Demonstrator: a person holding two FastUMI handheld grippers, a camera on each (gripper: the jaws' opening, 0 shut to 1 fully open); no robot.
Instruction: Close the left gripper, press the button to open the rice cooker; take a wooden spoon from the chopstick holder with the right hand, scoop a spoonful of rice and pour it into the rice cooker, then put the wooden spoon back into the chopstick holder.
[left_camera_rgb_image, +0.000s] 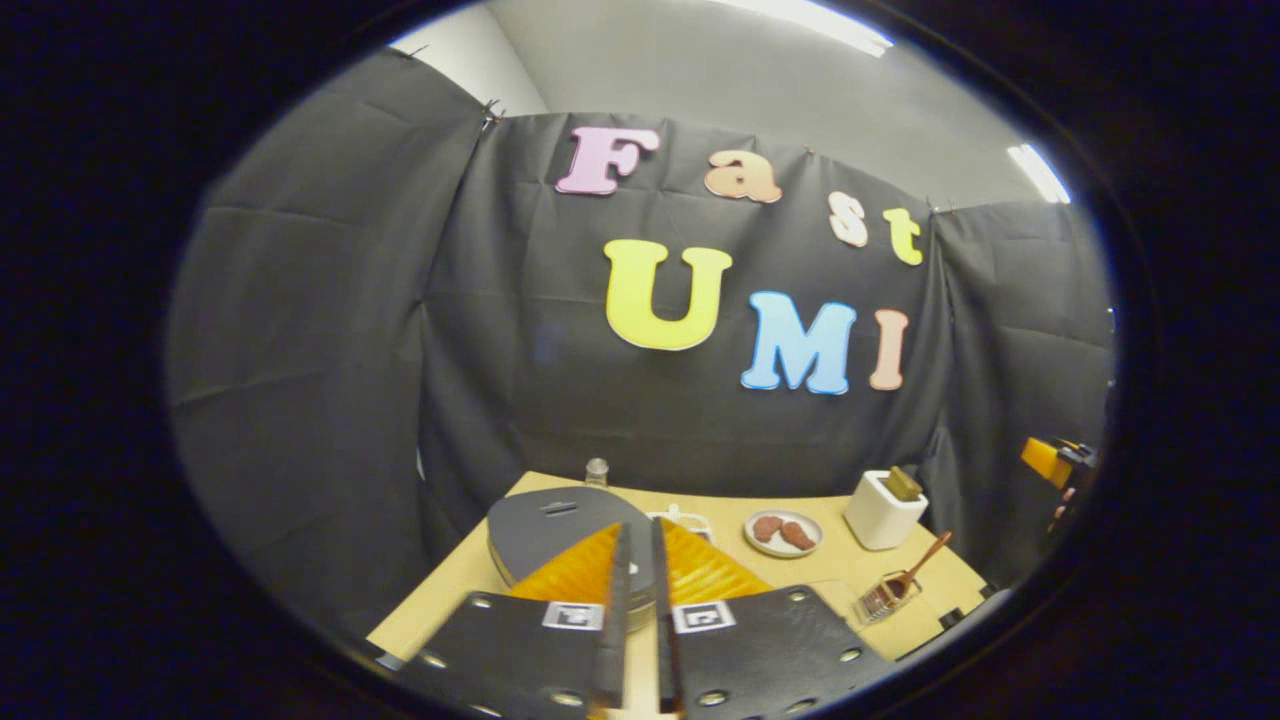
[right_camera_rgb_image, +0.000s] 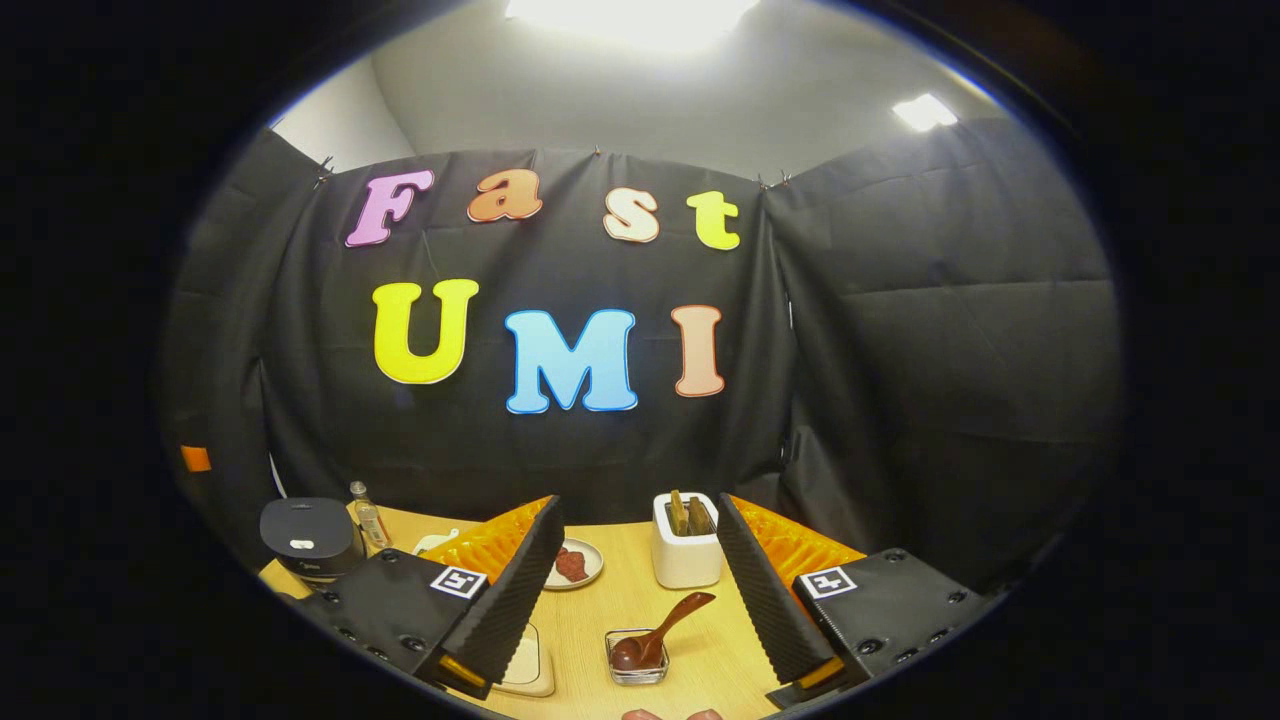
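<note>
While the cooker (left_camera_rgb_image: 560, 540) sits lid-down, the left gripper (left_camera_rgb_image: 638, 560) hovers just before it, fingers nearly together. Right gripper (right_camera_rgb_image: 640, 590) gapes wide before the holder (right_camera_rgb_image: 686, 545); all 4 steps remain.

Black cloth wall (right_camera_rgb_image: 900, 350) behind a wooden table (right_camera_rgb_image: 620, 600), ceiling lights (right_camera_rgb_image: 925, 112) on.

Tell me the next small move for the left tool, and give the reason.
Probably lower the left tool onto the rice cooker to press its button. Its fingers are already together, and the cooker's lid lies closed just ahead of them, so the opening step looks undone. I cannot make out the button itself here. The right tool is open over the table, so it can wait.
</note>
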